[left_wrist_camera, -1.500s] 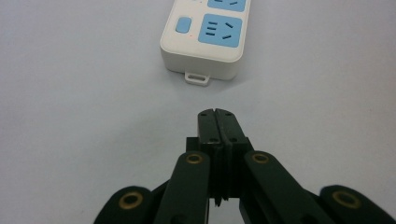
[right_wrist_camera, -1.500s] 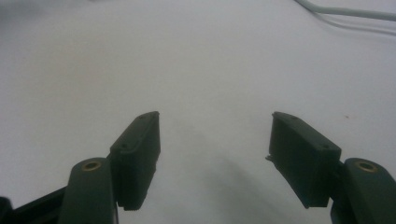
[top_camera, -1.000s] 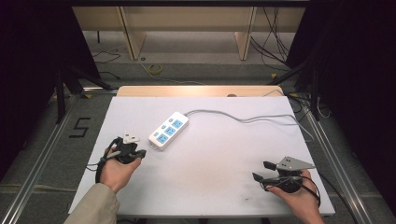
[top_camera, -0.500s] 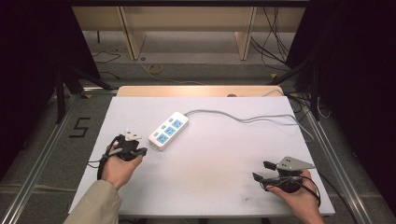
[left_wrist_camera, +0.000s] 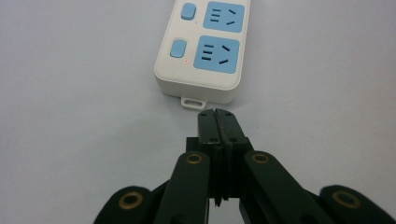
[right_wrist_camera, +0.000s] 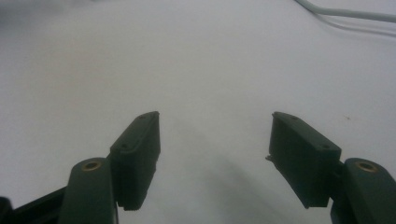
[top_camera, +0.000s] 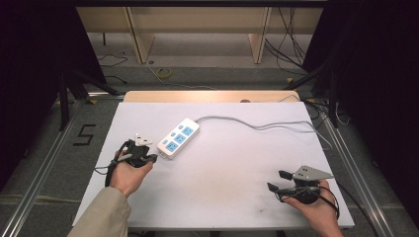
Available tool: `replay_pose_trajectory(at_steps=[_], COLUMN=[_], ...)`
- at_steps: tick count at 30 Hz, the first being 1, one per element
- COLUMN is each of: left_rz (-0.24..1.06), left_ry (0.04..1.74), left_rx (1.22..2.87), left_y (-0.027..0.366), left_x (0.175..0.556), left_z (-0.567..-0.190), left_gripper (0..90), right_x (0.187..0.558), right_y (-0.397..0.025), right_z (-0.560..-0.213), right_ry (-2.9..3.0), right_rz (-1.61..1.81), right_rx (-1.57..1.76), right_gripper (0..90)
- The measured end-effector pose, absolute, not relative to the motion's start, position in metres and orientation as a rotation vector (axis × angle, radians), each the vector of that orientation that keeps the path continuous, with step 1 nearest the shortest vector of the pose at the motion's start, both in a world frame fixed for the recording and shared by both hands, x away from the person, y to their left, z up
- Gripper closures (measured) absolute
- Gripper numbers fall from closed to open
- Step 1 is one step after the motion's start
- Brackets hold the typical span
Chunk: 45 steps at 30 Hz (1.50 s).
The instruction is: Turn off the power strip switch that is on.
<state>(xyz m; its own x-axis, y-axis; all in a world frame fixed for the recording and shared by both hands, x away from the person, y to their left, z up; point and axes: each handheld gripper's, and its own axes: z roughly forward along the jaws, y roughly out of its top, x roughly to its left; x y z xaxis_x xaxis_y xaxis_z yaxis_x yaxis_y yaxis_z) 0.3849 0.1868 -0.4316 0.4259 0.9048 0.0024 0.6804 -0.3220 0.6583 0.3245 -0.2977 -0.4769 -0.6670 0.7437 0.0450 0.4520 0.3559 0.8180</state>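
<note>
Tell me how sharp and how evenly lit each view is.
High view: table evenly lit, surroundings dark, slightly soft. Left gripper view: power strip sharp, no glare. Right gripper view: dim and hazy, right gripper casting a soft shadow, cable blurred.

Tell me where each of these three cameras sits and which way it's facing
High view: above the person's side, looking forward and down on the table; both forearms, left gripper and right gripper show.
Left gripper view: rides the left gripper, looking along its closed jaws at the power strip just ahead.
Right gripper view: rides the right gripper, looking along its spread jaws over bare tabletop, the cord at the top edge.
Shared: the power strip appears in the high and left gripper views.
</note>
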Motion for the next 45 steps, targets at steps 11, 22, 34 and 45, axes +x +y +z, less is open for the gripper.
replay_pose_trajectory(at_steps=[11,22,34,45], left_rz=[0.505,0.502,0.499,0.493], left_ry=[1.329,1.325,1.324,1.32], left_rx=[2.106,2.101,2.096,2.111], left_y=[0.184,0.183,0.178,0.178], left_x=[0.388,0.39,0.395,0.401], left_z=[-0.43,-0.428,-0.427,-0.429], left_gripper=[89.7,89.7,89.7,89.7], right_x=[0.325,0.325,0.324,0.327], right_y=[-0.298,-0.297,-0.298,-0.297], right_z=[-0.477,-0.477,-0.477,-0.477], right_ry=[2.29,2.292,2.29,2.289], right_rz=[1.218,1.219,1.22,1.217], right_rx=[1.055,1.053,1.058,1.063], right_gripper=[34.7,34.9,35.0,35.2])
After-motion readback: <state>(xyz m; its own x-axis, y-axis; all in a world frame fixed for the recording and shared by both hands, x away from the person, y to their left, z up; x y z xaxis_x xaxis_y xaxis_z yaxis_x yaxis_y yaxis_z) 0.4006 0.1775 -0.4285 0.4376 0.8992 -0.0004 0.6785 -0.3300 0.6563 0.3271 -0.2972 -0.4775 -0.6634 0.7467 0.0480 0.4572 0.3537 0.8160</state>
